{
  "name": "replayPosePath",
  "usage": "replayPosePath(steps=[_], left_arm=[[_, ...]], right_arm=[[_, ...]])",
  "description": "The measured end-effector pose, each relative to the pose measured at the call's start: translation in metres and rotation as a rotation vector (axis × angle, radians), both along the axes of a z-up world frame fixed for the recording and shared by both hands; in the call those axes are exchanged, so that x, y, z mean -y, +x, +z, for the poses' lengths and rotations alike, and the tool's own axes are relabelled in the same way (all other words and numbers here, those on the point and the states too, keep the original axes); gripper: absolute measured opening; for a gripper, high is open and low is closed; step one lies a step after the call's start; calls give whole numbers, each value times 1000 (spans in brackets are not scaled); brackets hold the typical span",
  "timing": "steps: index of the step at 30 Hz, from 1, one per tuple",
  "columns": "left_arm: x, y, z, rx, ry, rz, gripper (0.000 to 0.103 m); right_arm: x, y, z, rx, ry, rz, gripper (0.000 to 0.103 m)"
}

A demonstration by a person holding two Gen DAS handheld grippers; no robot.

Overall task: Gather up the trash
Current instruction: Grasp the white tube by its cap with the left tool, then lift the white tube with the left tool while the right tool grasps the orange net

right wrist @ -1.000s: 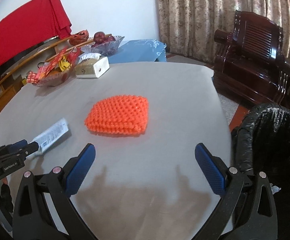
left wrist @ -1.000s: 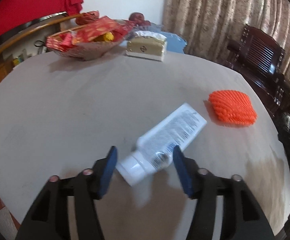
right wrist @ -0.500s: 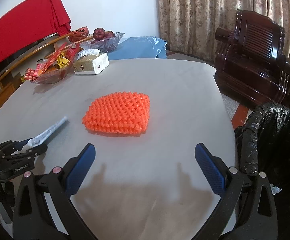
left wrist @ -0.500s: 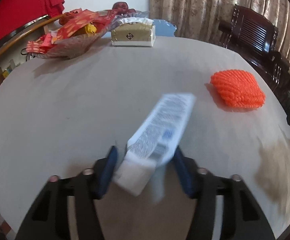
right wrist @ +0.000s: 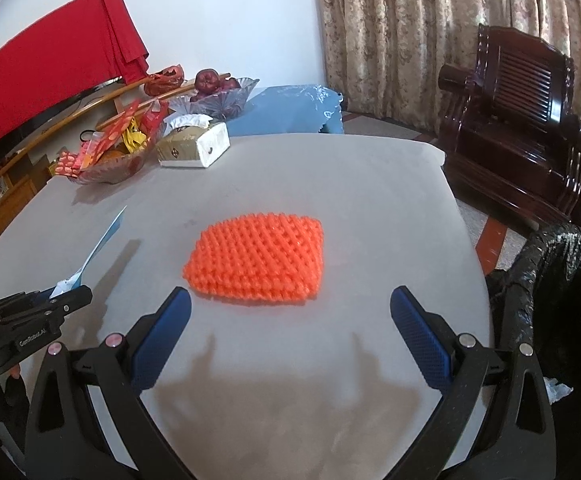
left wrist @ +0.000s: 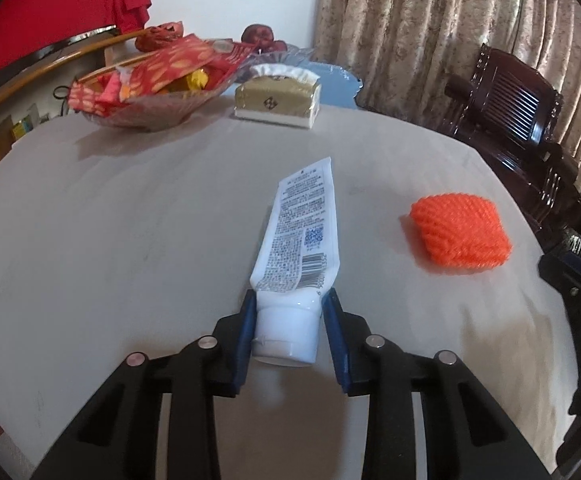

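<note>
at the lower centre of the left wrist view, the left gripper (left wrist: pixel 290 304) is closing its blue pads on the cap end of the white tube (left wrist: pixel 302 240), which is tilted up off the grey table (left wrist: pixel 130 220). squeeze firmly at the shoulder before carrying it to the black bin bag (right wrist: pixel 562 280) at right. the right gripper (right wrist: pixel 290 320) gapes wide and empty, just short of the orange foam net (right wrist: pixel 258 260).

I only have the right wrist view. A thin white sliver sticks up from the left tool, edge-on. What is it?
Observer: A white tube. The left wrist view shows its flat side, which is covered in small print.
Operator: Which end is in the tool?
Observer: The cap end. It sits between the blue pads of the left tool, whose jaws are closing on it.
Operator: Where does the other end point?
Observer: The flat crimped end points away from the tool, towards the far side of the table.
</note>
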State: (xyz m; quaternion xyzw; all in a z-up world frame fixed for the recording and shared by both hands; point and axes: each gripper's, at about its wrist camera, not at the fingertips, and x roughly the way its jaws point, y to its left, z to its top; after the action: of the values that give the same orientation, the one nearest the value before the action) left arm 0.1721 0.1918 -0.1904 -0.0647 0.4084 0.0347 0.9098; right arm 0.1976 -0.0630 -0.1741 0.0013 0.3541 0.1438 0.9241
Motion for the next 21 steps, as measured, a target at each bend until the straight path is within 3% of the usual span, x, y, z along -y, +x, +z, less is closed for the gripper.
replayPosePath(steps=[12,18,21], left_arm=[[0,17,4,21,0,28,32],[-2,22,10,36,10,33,32],[-4,24,11,33,9,39,32]], right_arm=[[-17,40,-13,-4,-19,-2,97],[-30,64,-26,-70,-12,4,97],[-36,69,-33,-97,-39,8,89]])
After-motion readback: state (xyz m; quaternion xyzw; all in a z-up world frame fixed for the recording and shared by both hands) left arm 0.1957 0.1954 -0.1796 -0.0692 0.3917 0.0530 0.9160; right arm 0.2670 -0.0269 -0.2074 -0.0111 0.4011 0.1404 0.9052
